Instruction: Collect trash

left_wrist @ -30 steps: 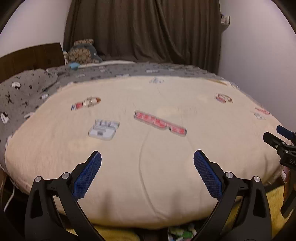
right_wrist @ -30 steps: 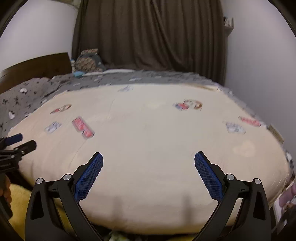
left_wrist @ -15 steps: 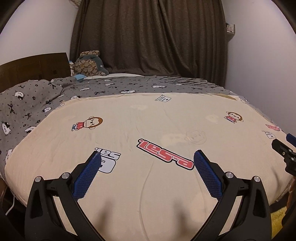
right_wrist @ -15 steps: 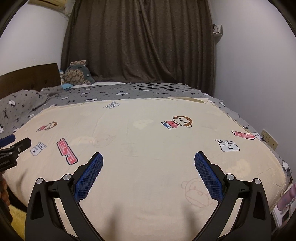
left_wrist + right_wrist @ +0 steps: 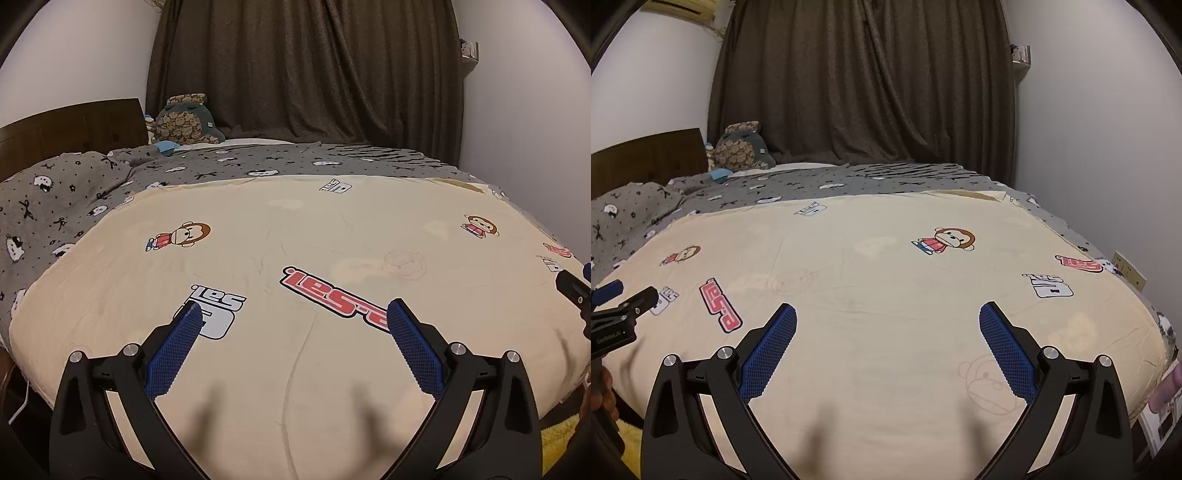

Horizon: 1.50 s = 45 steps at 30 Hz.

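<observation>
My left gripper (image 5: 291, 317) is open and empty, held just above the near end of a cream blanket (image 5: 295, 236) with cartoon monkey and logo prints. My right gripper (image 5: 886, 317) is also open and empty over the same blanket (image 5: 886, 266). The tip of the right gripper shows at the right edge of the left wrist view (image 5: 572, 288), and the left gripper shows at the left edge of the right wrist view (image 5: 624, 306). No loose trash is visible on the blanket in either view.
A grey patterned sheet (image 5: 55, 199) covers the far and left side of the bed. A stuffed toy (image 5: 184, 122) sits by the wooden headboard (image 5: 70, 125). Dark curtains (image 5: 303, 70) hang behind. A yellow rug (image 5: 557, 439) lies at the bed's foot, and a wall socket (image 5: 1128, 271) is on the right.
Both grippers have risen and moved forward over the bed; the bed's front edge and the items below it have dropped out of view. Jaws stayed open.
</observation>
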Motion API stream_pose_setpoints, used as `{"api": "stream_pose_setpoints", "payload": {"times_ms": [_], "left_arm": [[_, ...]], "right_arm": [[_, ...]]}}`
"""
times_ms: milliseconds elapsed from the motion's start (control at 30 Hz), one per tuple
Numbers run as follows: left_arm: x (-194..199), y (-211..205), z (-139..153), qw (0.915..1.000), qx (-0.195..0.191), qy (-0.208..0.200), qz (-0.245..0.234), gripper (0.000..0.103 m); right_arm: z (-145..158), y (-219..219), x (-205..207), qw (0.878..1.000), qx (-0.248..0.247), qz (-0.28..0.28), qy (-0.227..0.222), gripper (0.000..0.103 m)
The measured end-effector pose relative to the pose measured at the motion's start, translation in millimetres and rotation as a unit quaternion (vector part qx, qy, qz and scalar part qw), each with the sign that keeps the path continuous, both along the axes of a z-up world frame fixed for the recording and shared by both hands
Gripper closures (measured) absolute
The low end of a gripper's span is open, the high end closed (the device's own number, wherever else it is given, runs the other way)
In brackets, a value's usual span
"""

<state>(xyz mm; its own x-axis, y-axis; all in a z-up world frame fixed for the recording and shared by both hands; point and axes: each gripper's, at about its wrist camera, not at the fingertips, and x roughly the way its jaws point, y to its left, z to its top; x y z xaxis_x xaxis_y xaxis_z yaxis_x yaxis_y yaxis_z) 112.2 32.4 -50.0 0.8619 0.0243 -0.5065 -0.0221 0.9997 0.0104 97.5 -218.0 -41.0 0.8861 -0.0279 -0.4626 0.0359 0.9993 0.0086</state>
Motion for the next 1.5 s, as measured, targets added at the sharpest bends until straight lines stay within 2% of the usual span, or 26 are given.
{"api": "stream_pose_setpoints", "payload": {"times_ms": [1133, 1500], "left_arm": [[-6.2, -6.3, 6.7, 0.9998, -0.005, -0.004, -0.019, 0.008], [-7.9, -8.5, 9.5, 0.9998, -0.001, 0.000, -0.021, 0.008]], "right_arm": [[-0.4, 2.8, 3.0, 1.000, -0.001, 0.000, 0.006, 0.004], [-0.6, 3.0, 3.3, 1.000, 0.006, 0.002, 0.023, 0.004]]}}
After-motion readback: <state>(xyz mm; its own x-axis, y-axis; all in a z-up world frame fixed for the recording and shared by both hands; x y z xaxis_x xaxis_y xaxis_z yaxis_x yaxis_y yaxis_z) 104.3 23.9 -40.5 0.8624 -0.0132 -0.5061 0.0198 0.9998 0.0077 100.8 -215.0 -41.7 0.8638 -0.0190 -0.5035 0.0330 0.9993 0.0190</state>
